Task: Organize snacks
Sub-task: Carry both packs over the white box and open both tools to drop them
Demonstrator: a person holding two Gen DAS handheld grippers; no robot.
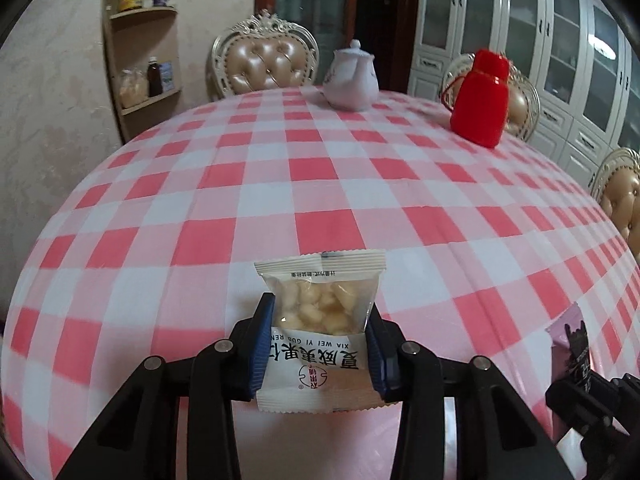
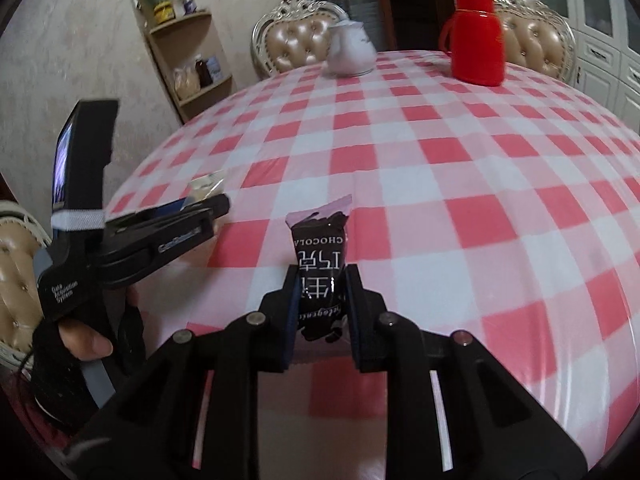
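Now | left gripper [image 1: 320, 344] jaws clamp nut packet [image 1: 320, 320] | right gripper [image 2: 322, 312] jaws clamp chocolate bar [image 2: 320, 264] | next: find drop spot on desk [image 1: 320, 184]

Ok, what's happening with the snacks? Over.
Left gripper shut on nut packet. Right gripper shut on chocolate bar. Both lifted, nothing blocking.

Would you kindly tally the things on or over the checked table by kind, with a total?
Snack packets: 2, the nut packet in the left gripper and the chocolate packet in the right gripper.
Teapots: 1, the white teapot.
Flasks: 1, the red flask.
Total: 4.
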